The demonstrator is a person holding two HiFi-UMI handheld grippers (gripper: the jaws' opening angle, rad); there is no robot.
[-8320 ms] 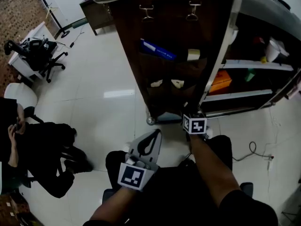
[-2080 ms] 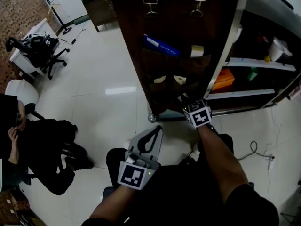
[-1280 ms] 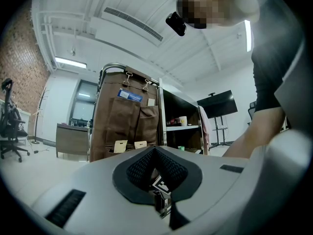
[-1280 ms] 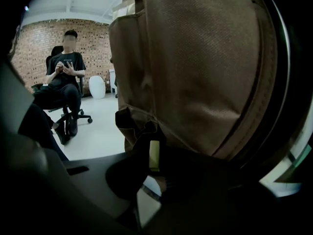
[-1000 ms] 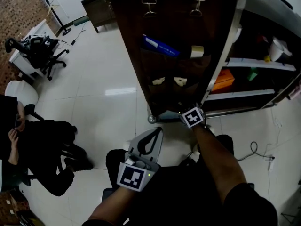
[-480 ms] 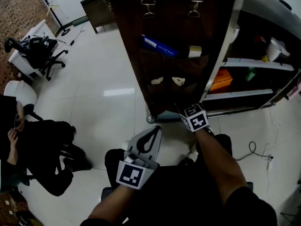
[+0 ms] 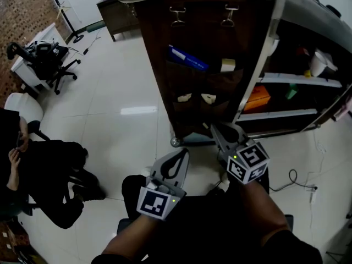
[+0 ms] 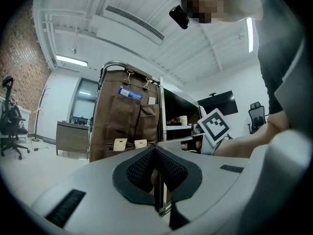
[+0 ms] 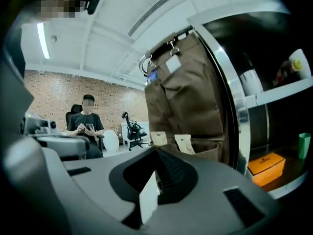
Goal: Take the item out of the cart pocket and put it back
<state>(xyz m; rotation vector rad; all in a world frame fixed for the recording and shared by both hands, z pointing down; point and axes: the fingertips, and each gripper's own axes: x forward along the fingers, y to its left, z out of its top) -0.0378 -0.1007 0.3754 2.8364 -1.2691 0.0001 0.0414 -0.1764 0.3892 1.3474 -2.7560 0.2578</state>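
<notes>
Pinching a thin white card (image 9: 148, 199) at lower centre in the just-closed right gripper (image 9: 155, 161) — holding it clear of the brown cart pocket (image 7: 195, 108) mid-frame, presumably to slot back — with the left gripper (image 8: 155, 163) closed, empty, parked aside.

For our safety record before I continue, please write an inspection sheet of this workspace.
Surface: glossy white tiled floor.
Job's things: brown fabric pocket organiser hanging on the metal-framed cart; thin white card held clear of the pockets.
Clutter: blue flat packet and beige tags in the pockets; orange box on a cart shelf.
Grippers: left hand-held gripper shut, nothing between its jaws; right hand-held gripper has just been closing, now shut on the card.
Cables: black cable lying on the floor at the right.
Surroundings: seated person in black; black office chair.
</notes>
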